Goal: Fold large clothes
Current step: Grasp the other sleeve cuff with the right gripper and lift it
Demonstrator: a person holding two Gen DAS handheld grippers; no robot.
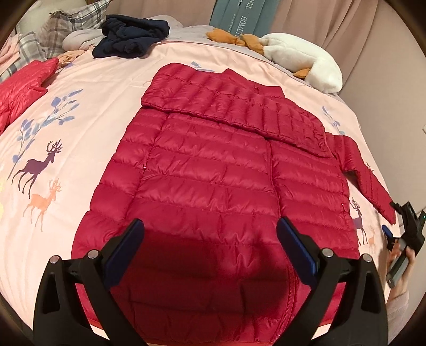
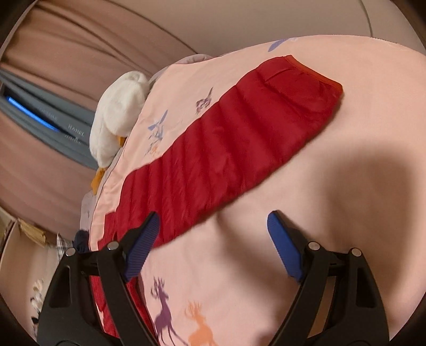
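Both claws stand apart and empty: left claw [image 1: 210, 234] over the hem of the red puffer jacket [image 1: 218, 186], right claw [image 2: 213, 234] beside its outstretched sleeve [image 2: 226, 149]. Jacket lies flat on the bed's pink deer-print cover [image 1: 87, 111]. Beyond the jacket: navy garment [image 1: 130, 36], white plush toy [image 1: 300, 58], pink curtains [image 1: 332, 18].

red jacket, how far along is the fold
Done: one sleeve lies folded across the red jacket's chest. In hand: nothing; the left gripper hovers open over the hem and the right gripper is open near the other sleeve. Left: fold that sleeve in, then the body.
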